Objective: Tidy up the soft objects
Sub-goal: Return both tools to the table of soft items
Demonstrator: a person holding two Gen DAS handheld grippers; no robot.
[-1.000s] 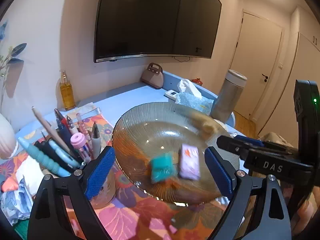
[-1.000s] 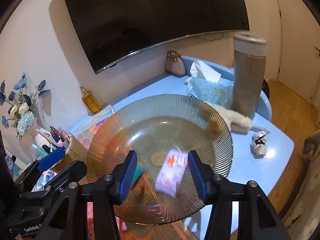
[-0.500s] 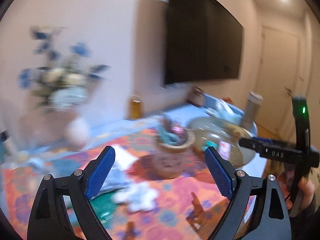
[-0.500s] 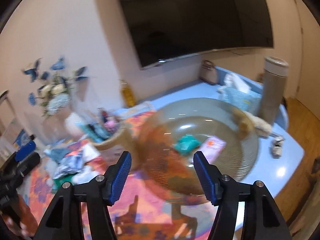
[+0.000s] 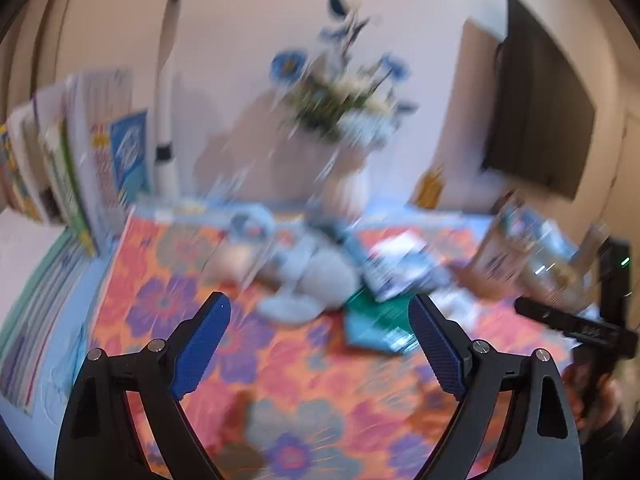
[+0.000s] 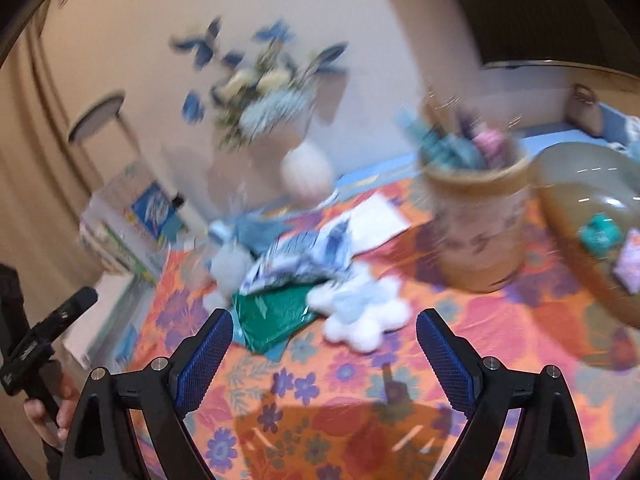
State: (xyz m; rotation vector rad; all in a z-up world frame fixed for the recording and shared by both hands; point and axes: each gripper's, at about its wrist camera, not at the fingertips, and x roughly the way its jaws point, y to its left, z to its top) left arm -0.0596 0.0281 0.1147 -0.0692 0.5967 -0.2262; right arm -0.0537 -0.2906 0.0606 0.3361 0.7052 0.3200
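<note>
Both views are blurred by motion. A heap of soft things lies on the flowered cloth [image 6: 360, 400]: a fluffy white-and-blue piece [image 6: 362, 312], a green packet [image 6: 272, 316], a blue-and-white patterned packet [image 6: 304, 256] and a white plush ball [image 6: 230, 268]. My right gripper [image 6: 325, 316] hovers in front of the heap, its jaws opening with nothing between them. My left gripper [image 5: 319, 302] faces the same heap [image 5: 320, 280], open and empty. At the right stands the glass bowl [image 6: 580, 184], holding a teal piece [image 6: 600, 234] and a pink packet [image 6: 630, 260].
A pen cup [image 6: 478, 220] stands between the heap and the bowl. Behind the heap is a white vase of flowers [image 6: 306, 172]. Books [image 5: 80, 152] and a lamp [image 5: 168, 120] line the left side. A hand [image 6: 48, 412] holds the left tool at the left edge.
Both grippers swung left from the glass bowl to the heap on the cloth. The right jaws let go of the pink packet, which stayed in the bowl, and spread wider.
</note>
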